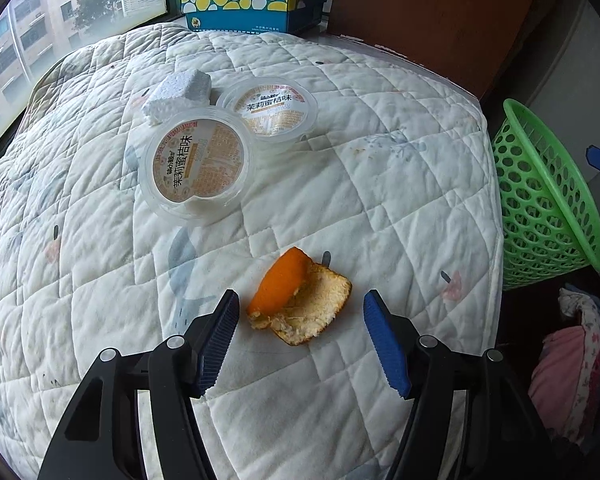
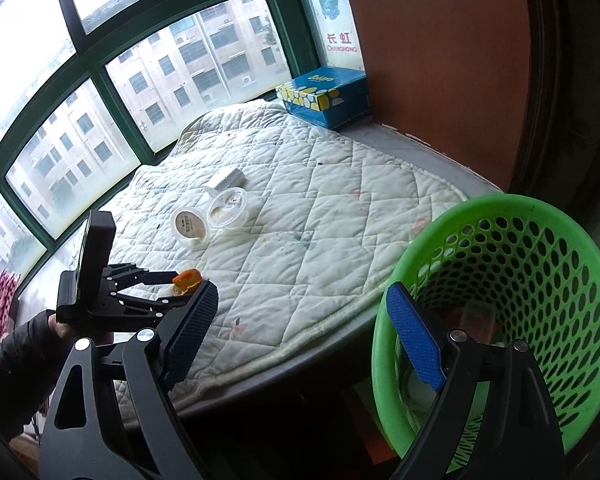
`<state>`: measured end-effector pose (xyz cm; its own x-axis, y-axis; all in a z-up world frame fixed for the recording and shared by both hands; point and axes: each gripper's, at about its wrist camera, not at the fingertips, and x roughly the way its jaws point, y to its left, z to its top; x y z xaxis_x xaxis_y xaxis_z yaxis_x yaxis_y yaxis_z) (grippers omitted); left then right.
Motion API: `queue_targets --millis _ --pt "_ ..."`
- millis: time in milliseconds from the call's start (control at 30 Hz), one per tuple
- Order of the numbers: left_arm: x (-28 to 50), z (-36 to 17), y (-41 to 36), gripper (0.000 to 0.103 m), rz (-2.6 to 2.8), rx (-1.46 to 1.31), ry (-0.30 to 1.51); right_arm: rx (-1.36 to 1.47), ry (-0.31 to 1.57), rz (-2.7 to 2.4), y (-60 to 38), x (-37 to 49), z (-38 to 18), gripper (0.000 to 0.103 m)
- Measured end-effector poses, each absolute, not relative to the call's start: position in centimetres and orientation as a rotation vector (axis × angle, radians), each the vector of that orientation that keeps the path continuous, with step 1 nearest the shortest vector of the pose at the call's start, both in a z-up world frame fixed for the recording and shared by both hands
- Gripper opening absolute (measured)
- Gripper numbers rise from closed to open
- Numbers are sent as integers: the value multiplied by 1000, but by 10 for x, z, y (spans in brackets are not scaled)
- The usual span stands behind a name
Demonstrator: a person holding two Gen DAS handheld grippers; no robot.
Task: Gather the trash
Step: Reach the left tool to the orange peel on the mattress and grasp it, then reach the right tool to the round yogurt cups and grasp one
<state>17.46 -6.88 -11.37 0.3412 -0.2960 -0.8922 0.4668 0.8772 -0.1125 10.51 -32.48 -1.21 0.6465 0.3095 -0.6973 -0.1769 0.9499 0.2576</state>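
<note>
An orange peel [image 1: 312,304] lies on the white quilted pad [image 1: 380,200]. My left gripper [image 1: 301,292] is open and points down at the peel, one blue pad on either side and neither touching it. Farther back rest two lidded plastic cups [image 1: 198,164] [image 1: 274,108] and a white foam block [image 1: 178,94]. The green mesh basket [image 2: 540,216] stands tilted beside the pad's right edge. My right gripper [image 2: 302,285] is open and holds nothing, its right finger [image 2: 414,340] in front of the basket's near rim. A clear cup [image 2: 420,392] lies inside the basket.
A blue tissue box [image 1: 256,8] sits at the far end by the window. A brown wooden panel [image 2: 440,60] runs along the right. Clothes [image 1: 572,360] are piled below the basket. A sleeved hand [image 2: 16,356] holds the left gripper.
</note>
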Motion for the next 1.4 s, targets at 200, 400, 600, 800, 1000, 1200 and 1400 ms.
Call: queue_targets --millis 200,400,600,800,1000,1200,1400 --pt "176 -117 -63 47 -474 154 1110 151 837 301 -312 113 -15 85" --pt "174 -107 -51 30 -455 91 1078 105 840 328 -293 129 -19 85" --pt "166 -90 -27 27 -418 -4 1044 67 856 362 -270 155 -28 85" --pt "154 -65 2 27 -365 -63 996 35 871 441 -233 181 -36 80" --pt "144 -44 38 27 -293 -106 951 6 886 519 -189 201 -42 78" --pt "135 -37 71 27 -236 -144 931 -27 897 550 -145 221 -53 78" --pt "128 -38 97 27 -209 -183 922 -142 880 519 -104 236 -68 78"
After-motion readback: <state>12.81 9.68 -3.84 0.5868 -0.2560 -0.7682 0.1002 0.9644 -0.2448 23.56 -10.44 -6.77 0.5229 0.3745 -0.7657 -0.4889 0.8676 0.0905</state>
